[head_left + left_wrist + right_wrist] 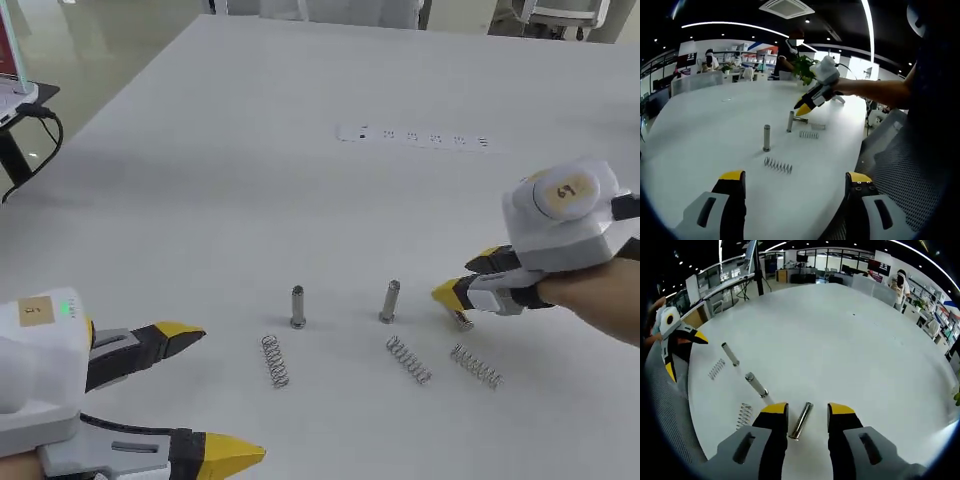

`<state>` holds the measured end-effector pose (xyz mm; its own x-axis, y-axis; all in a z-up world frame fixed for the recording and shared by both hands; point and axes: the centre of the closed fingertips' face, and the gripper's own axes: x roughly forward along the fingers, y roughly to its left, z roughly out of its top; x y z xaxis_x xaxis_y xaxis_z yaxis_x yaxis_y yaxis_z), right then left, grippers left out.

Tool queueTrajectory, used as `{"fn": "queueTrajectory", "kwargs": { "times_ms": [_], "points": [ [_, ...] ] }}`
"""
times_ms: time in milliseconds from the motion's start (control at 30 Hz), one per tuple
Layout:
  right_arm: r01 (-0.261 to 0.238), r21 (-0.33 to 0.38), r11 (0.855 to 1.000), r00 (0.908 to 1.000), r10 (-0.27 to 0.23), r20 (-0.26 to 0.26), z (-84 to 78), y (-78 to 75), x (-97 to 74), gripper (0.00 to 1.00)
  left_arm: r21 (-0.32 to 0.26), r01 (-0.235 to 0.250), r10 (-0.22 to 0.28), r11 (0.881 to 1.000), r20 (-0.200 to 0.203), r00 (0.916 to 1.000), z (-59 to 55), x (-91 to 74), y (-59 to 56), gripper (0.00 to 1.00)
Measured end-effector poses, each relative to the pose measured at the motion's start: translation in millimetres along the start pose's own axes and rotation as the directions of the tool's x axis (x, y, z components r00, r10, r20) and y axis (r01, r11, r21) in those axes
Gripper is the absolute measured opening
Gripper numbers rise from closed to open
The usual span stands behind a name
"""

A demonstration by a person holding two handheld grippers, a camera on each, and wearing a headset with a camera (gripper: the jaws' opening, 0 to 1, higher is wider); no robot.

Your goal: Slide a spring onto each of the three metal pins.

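- My left gripper hovers over the near left part of the desk. Its jaws are spread wide and hold nothing.
- In the left gripper view, my left gripper points along the row of parts, with bare desk between its yellow tips.
- My right gripper is at the right end of the row, low over the desk, with its tips at the right pin.
- In the right gripper view, the right gripper is partly open. The right pin stands between its jaws, close to one jaw and not clamped.
- The left pin stands upright on the desk, well apart from both grippers.
- The middle pin stands upright between the other two pins, near the right gripper tips.
- All three pins are bare.
- The left spring lies flat on the desk, just in front of the left pin.
- The middle spring lies flat, just in front of the middle pin.
- The right spring lies flat, just in front of the right pin and below my right hand.
- A white power strip lies farther back on the desk, well apart from the parts.
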<state>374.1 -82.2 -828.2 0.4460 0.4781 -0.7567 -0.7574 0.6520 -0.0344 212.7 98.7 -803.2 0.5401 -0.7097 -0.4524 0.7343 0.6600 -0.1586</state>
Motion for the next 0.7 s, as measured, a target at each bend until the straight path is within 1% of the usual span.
{"fn": "queueTrajectory", "kwargs": {
  "times_ms": [100,200,300,433,500,567,700],
  "points": [
    [0.012,0.000,1.000,0.9997,-0.012,-0.021,-1.6,0.1,5.4,0.26,0.000,0.001,-0.001,1.000,0.000,1.0000,-0.2,-0.1,0.8,0.77],
    [0.031,0.020,0.999,0.9986,-0.030,-0.043,-3.5,-2.5,8.6,0.24,0.000,0.008,-0.008,1.000,-0.003,1.0000,-1.0,0.1,-0.4,0.75],
    [0.030,0.041,0.999,0.9978,-0.028,-0.060,-4.6,-0.8,10.1,0.19,0.002,0.011,-0.011,1.000,-0.005,0.9999,-1.2,0.3,-1.2,0.75],
    [0.049,0.046,0.998,0.9946,-0.045,-0.094,-7.9,-1.7,12.7,0.13,-0.001,0.008,-0.008,1.000,0.003,1.0000,0.2,0.2,-1.0,0.75],
    [0.048,0.048,0.998,0.9937,-0.042,-0.104,-9.2,-0.9,13.5,0.11,0.000,0.006,-0.006,1.000,0.003,1.0000,0.2,0.2,-0.9,0.75],
    [0.049,0.063,0.997,0.9927,-0.042,-0.113,-10.2,-0.4,14.1,0.10,0.000,0.007,-0.007,1.000,0.006,1.0000,0.5,0.2,-1.2,0.75],
    [0.058,0.069,0.996,0.9909,-0.049,-0.125,-11.7,-0.6,14.9,0.08,0.001,0.008,-0.008,1.000,0.006,0.9999,0.4,0.3,-1.5,0.75]
  ]
}}
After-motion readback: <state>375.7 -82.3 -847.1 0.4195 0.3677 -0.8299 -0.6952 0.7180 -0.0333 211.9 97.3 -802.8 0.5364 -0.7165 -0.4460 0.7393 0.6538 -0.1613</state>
